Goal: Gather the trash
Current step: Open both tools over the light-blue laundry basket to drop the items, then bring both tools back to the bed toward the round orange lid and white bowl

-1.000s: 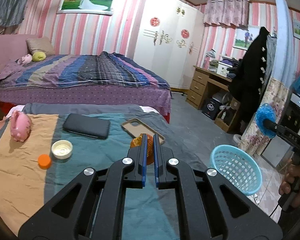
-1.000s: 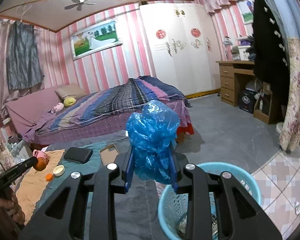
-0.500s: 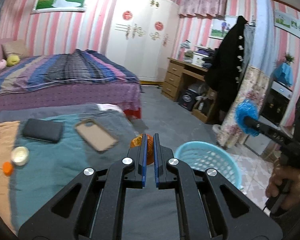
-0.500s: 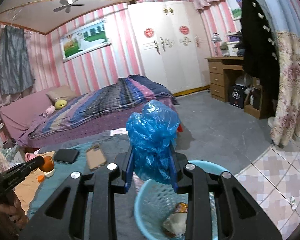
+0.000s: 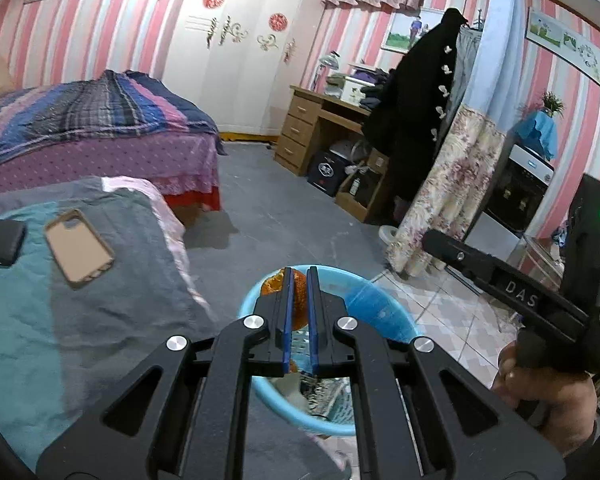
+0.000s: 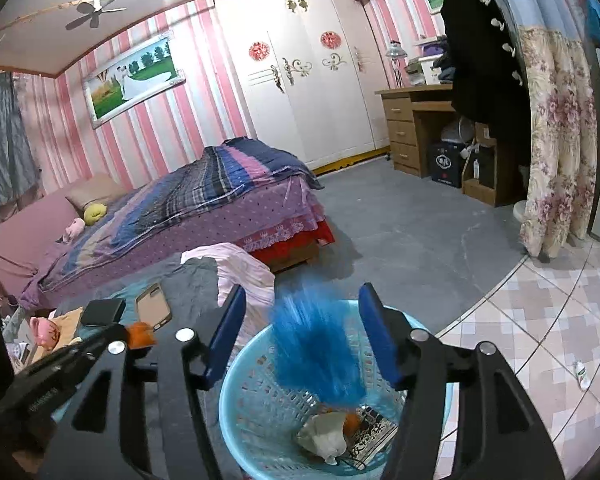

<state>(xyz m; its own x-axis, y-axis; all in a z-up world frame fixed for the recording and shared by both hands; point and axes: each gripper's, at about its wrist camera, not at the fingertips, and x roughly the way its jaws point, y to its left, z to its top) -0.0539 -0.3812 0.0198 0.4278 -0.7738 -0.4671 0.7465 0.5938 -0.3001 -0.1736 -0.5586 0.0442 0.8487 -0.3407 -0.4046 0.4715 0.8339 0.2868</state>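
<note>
Across the upper half of your right view run pink-striped walls, a white wardrobe [image 6: 300, 76] and a striped bed [image 6: 204, 208]; grey floor fills the centre. Lower left lies the teal-grey blanket [image 5: 100, 300] with a phone case [image 5: 78, 246]. At bottom centre, the blue basket [image 6: 256, 412] holds scraps. Your right gripper [image 6: 304, 336] has its fingers spread, the blurred blue bag [image 6: 316, 352] between them over the basket. Your left gripper [image 5: 299, 292] is clamped on orange peel [image 5: 298, 300] above the rim.
</note>
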